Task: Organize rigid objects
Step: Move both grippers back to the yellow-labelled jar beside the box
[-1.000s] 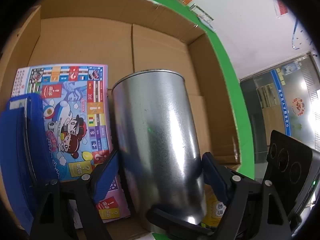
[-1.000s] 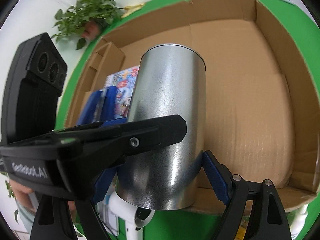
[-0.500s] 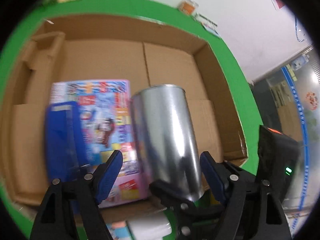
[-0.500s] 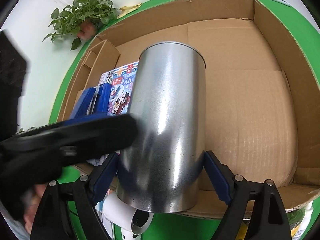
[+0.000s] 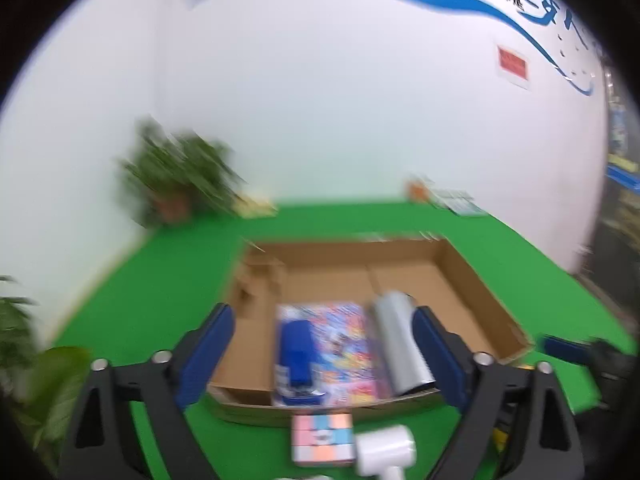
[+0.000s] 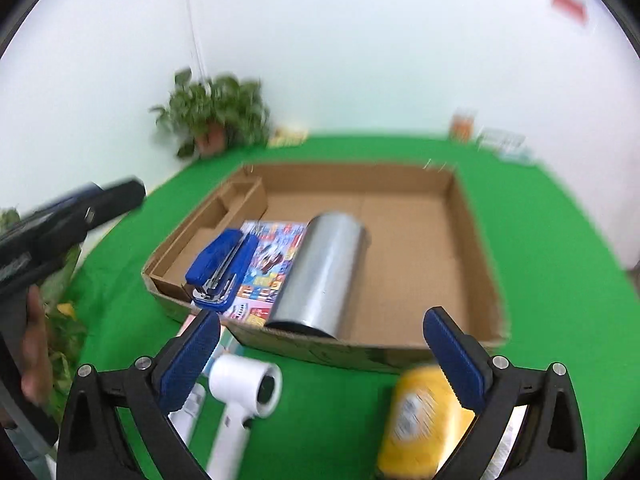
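Silver metal can (image 6: 322,276) lies on its side in the cardboard box (image 6: 472,216), just right of the colourful game board (image 6: 266,268) and blue stapler (image 6: 218,266). My left tongs (image 5: 324,356) and right tongs (image 6: 322,354) have just been spreading, nothing between them. Near me, blurred, perhaps a white dryer (image 6: 240,396).

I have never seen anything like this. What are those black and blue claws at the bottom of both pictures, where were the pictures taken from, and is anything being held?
No robot here: a person holds a two-finger gripper in each hand, with a camera on each looking along its fingers. One picture looks out over the left gripper, the other over the right gripper. Both stand open and hold nothing; their jaws have just been opening. Ahead, on a green table, lies a cardboard box containing a metal can on its side, a blue stapler and a colourful game board. In front of the box lie a white hair dryer, a yellow container and a pastel puzzle cube.
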`<state>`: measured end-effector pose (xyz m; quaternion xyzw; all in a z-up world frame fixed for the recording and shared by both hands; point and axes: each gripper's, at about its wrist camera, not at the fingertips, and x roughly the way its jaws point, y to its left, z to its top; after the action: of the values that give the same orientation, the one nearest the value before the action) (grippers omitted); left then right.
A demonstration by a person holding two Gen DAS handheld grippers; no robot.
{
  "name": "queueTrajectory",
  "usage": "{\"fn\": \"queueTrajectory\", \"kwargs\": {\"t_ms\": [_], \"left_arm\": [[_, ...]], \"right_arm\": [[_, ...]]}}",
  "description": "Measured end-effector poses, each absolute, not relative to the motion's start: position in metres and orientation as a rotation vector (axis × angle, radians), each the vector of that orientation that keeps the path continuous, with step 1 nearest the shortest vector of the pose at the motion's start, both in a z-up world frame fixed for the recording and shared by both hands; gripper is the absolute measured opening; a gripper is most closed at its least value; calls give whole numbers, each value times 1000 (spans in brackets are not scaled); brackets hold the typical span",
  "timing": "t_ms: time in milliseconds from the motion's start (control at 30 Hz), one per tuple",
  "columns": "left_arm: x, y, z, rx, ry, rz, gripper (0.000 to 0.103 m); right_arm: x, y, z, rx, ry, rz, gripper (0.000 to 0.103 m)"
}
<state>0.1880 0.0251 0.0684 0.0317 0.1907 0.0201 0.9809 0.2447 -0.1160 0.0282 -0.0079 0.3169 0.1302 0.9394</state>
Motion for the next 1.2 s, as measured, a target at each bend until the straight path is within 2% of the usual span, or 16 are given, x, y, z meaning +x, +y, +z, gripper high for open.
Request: {"fn": "queueTrajectory", "kwargs": {"t_ms": [267, 467, 733, 967, 1200], "left_arm": [[141, 25, 8, -17, 458, 130, 94], [121, 21, 4, -27, 446, 74, 94], [119, 10, -5, -30, 461, 33, 94], [126, 12, -18, -76, 548, -47, 94], [123, 14, -21, -66, 533, -21, 94]], "right_arm": [[178, -148, -5, 122, 699, 160, 102], [151, -145, -35, 64, 701, 145, 102], [146, -144, -18, 6, 613, 122, 102], [150, -147, -21, 3, 633, 120, 102], [152, -149, -18, -25, 618, 108, 102]]}}
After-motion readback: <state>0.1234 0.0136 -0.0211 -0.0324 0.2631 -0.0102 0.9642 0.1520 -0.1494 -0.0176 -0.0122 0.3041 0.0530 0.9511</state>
